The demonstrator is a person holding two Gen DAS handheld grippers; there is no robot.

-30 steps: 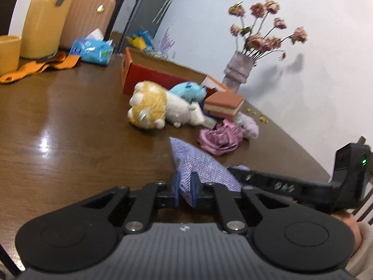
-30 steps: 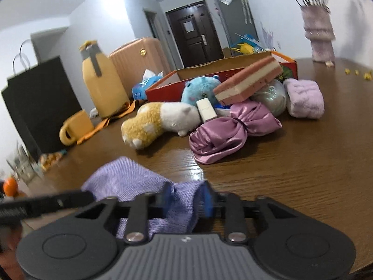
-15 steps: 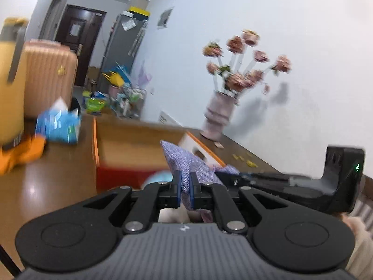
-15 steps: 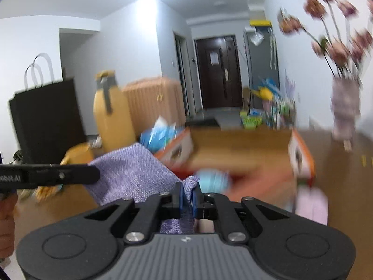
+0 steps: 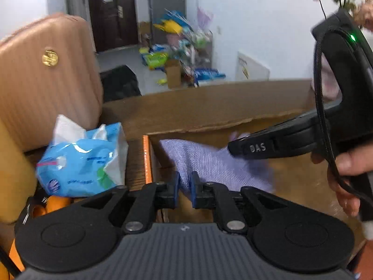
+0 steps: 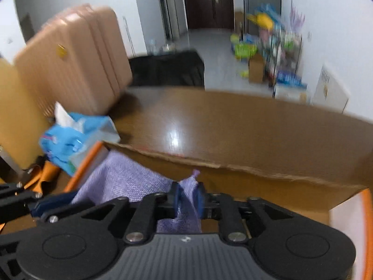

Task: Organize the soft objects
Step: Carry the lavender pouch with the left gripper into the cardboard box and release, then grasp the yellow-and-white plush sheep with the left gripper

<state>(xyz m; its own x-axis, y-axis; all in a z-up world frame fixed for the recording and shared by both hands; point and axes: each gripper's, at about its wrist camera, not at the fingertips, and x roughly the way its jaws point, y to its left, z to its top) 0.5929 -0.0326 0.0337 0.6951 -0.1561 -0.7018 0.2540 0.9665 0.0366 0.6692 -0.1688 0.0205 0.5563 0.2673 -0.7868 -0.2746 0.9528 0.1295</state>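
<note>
Landmark here is the cardboard box (image 5: 233,121), open-topped, plain brown inside with an orange rim and a ragged, torn far wall. Off its left side leans a ribbed, peach-coloured hard suitcase (image 5: 44,77), and just beside the box's left wall sits a crinkly blue tissue pack (image 5: 79,163) with white tissue poking up.

Over the box's left corner, the left gripper (image 5: 185,186) tilts downward, blue pads pinched tight on the edge of a lilac woven cloth (image 5: 209,161). That cloth hangs inside the box, its long axis running from the left wall across toward the middle, slung between the two claws.

Further right, the right gripper (image 6: 188,200) also angles down into the box; its jaws are opening, yet a bunched corner of the cloth (image 6: 126,182) is still pressed between the blue pads. In the left wrist view, the person's hand (image 5: 347,177) wraps its black handle at the box's right side.
</note>
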